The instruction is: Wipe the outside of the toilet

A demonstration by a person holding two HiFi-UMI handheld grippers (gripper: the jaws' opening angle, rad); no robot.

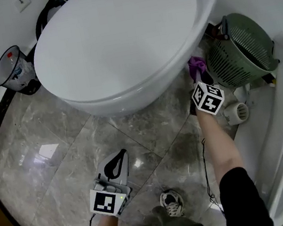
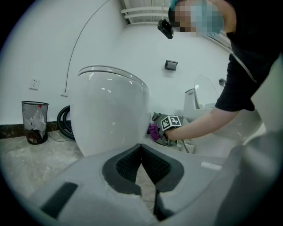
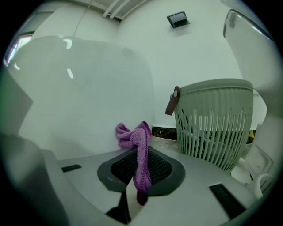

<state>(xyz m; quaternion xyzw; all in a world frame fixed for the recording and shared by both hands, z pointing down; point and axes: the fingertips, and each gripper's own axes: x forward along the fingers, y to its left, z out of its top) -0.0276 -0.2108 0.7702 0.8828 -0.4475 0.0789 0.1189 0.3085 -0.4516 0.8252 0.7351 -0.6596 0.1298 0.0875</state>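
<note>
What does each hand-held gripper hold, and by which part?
The right hand-held gripper pinches the purple cloth along a folded strip near its middle, with the bunched end free ahead. The left hand-held gripper holds nothing.

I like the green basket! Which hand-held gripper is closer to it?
Right. The right hand-held gripper, shut on the purple cloth, is just beside the green basket; the left hand-held gripper is far off, over the floor before the toilet.

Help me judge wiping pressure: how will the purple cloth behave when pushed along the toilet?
Probably floppy: the purple cloth droops and bunches where the right gripper pinches it, so it will likely fold rather than push flat. It looks like light terry, so it may drag slightly on the glossy toilet.
</note>
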